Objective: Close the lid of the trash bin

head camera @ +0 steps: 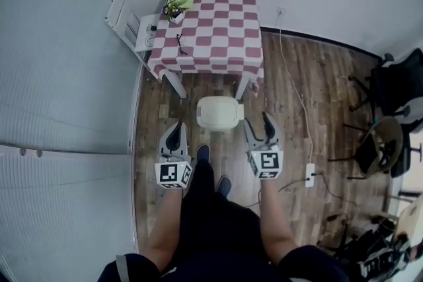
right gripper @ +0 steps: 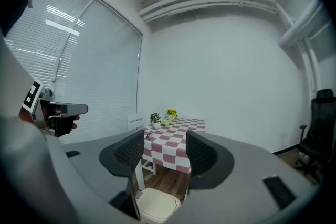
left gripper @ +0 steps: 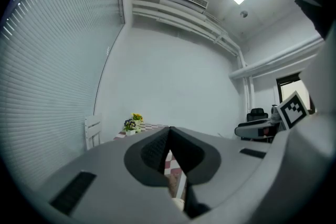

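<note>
Trash bin [head camera: 219, 113]: lid lies flat, apparently closed, task judged complete; left gripper [head camera: 176, 130] jaws together, empty; right gripper [head camera: 267, 122] jaws apart, empty.

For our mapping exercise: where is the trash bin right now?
Head view, centre: the trash bin stands in front of the checked table, ahead of and between the left gripper and right gripper.
</note>
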`<state>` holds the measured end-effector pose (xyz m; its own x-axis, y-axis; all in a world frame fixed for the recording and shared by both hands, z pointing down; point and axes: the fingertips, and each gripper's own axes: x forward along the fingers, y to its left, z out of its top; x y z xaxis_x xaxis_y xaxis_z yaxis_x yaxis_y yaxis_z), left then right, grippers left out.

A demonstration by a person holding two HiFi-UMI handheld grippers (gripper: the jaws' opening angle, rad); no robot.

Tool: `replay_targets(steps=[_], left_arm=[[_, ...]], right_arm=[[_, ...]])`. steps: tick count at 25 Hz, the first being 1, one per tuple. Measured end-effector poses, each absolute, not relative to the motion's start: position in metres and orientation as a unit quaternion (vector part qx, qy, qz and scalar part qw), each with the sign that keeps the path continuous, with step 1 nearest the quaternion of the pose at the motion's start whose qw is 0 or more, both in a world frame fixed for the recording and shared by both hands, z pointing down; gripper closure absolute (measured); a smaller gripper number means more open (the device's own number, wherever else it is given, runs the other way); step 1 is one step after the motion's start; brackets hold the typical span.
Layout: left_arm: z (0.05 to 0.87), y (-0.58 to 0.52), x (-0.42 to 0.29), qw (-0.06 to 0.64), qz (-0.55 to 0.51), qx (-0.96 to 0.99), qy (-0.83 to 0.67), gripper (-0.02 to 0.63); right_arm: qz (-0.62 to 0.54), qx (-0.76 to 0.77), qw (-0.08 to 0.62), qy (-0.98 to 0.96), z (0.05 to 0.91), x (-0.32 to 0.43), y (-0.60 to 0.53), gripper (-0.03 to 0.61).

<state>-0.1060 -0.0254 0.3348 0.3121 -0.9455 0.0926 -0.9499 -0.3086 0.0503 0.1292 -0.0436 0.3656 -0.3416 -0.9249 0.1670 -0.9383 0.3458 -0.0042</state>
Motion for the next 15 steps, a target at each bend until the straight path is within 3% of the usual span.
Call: replay_targets(steps=[9, 15], left_arm=[[0.282, -0.013, -0.078, 0.023, 0.019, 0.81, -0.585, 0.607], [0.251, 0.002, -0.062, 0.002, 0.001, 0.819, -0.574, 0.607]], right_arm=[[0.039, 0.575, 0.027, -0.817, 0.309, 0.151, -0.021, 0.337], [0.025, 0.579, 0.04, -0.814, 0.284, 0.171, -0.002, 0.337]])
